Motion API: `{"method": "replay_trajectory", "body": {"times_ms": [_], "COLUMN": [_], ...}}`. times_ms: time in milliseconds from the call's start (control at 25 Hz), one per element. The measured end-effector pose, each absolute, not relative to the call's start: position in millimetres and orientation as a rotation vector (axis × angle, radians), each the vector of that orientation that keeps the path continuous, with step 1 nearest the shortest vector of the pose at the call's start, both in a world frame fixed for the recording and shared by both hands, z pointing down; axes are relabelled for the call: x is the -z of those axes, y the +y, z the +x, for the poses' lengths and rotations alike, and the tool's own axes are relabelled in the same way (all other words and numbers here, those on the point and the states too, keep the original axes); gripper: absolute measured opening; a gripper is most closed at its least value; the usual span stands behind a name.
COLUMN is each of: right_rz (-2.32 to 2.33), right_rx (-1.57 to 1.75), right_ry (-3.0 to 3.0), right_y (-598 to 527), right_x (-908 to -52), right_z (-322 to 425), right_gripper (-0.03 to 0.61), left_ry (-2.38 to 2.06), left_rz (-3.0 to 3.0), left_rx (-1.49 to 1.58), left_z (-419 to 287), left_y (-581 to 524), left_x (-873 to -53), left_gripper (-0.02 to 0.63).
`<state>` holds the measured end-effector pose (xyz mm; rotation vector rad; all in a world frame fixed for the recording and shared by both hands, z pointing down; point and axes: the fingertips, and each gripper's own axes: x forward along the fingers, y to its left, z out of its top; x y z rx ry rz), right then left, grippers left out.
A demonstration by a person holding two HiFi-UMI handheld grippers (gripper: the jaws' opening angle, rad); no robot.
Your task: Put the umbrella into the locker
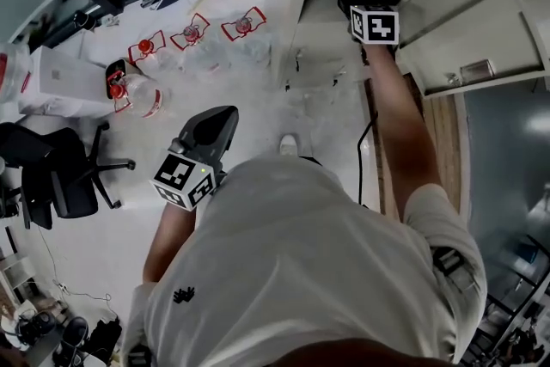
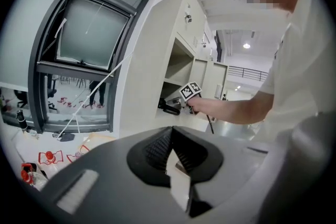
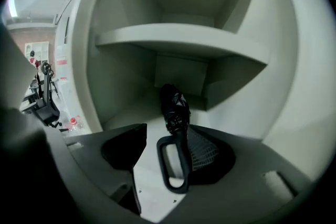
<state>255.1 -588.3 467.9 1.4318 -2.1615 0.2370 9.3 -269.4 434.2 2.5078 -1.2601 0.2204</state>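
Note:
A black folded umbrella (image 3: pixel 173 105) lies on the floor of the lower locker compartment (image 3: pixel 131 113), under a shelf (image 3: pixel 178 39). Its loop handle (image 3: pixel 176 165) points back toward my right gripper (image 3: pixel 167 136). That gripper is open: the handle rests by the right pad (image 3: pixel 203 150), with a bare gap to the left jaw. The head view shows the right gripper (image 1: pixel 359 4) reaching into the locker (image 1: pixel 322 9). The left gripper view catches the umbrella (image 2: pixel 169 108) just inside the opening. My left gripper (image 1: pixel 215 123) hangs low over the floor, shut and empty (image 2: pixel 170 134).
The locker door (image 1: pixel 481 21) stands open to the right. Several red-labelled water bottles (image 1: pixel 193 34) lie on the floor near the window (image 2: pixel 89 34). A black office chair (image 1: pixel 60 172) and white boxes (image 1: pixel 60 82) stand at the left.

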Motion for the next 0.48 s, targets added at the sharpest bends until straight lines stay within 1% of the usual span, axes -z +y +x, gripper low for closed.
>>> {"method": "replay_trajectory", "body": {"times_ms": [120,200,440,480], "right_rz": [1.452,1.463,1.493,1.502], "right_rx": [-0.246,-0.236,-0.224,-0.227], "right_ry": [-2.169,-2.174,-2.183,-2.184], "right_y": [-563.4,-543.3,-480.2,-469.6], "right_x": [-464.4,-459.9,-455.3,-455.2], "right_z": [255.0,251.8,236.7,234.0], "right_gripper": [0.238,0.203,0.143,0.125], "left_ry": [-1.218,-1.192,-1.146,-1.141], "left_rz": [2.530,2.545,2.574,2.577], "left_rx": [-0.220,-0.218,-0.214,-0.214], "left_z": [6.2,1.6,-18.6,-23.0], "left_y": [-258.2,-248.9,-216.1,-209.9], "left_x": [-435.8,-435.8,-436.0,-436.2], "left_gripper": [0.055,0.055,0.055,0.055]}}
